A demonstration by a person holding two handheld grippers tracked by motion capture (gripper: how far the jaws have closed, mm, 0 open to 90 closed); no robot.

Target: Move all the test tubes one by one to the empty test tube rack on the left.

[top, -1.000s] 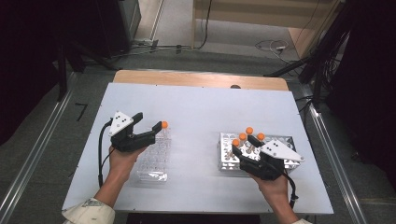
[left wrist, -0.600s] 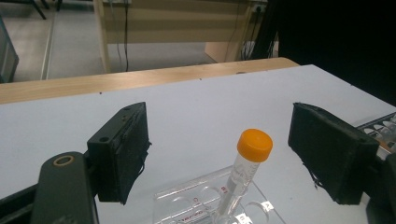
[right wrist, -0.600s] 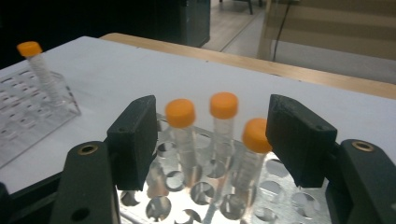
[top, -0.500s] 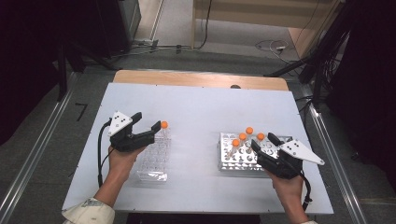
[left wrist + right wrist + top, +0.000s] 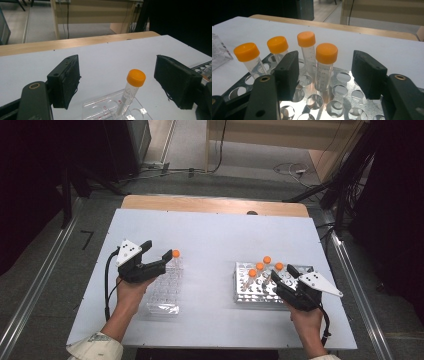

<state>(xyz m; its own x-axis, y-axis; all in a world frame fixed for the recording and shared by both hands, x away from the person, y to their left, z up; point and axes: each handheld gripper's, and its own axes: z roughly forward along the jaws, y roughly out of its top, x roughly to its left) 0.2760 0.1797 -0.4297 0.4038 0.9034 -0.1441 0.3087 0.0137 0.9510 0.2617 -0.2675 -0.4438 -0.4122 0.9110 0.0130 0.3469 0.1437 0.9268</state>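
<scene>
One orange-capped tube [image 5: 175, 254] stands at the far end of a clear plastic rack [image 5: 164, 295] on the left. My left gripper [image 5: 159, 251] hovers over that rack, open. In the left gripper view the tube [image 5: 135, 78] rises between the jaws of the left gripper [image 5: 117, 71], touching neither. On the right, a metal rack [image 5: 250, 295] holds several orange-capped tubes [image 5: 267, 260]. My right gripper [image 5: 282, 275] sits low at the rack's near right side. The right gripper [image 5: 325, 67] frames the nearest tube [image 5: 326, 53]; its jaws have just been closing and stand clear of it.
The racks stand on a white table [image 5: 215, 235] with a wooden strip [image 5: 210, 205] along its far edge. Open tabletop lies between the two racks. Empty holes [image 5: 334, 107] fill the metal rack's near rows. Cables and furniture sit on the floor beyond.
My right gripper has shifted right and slightly down, from over the metal rack's middle to its right end. The left gripper and its tube have stayed put.
</scene>
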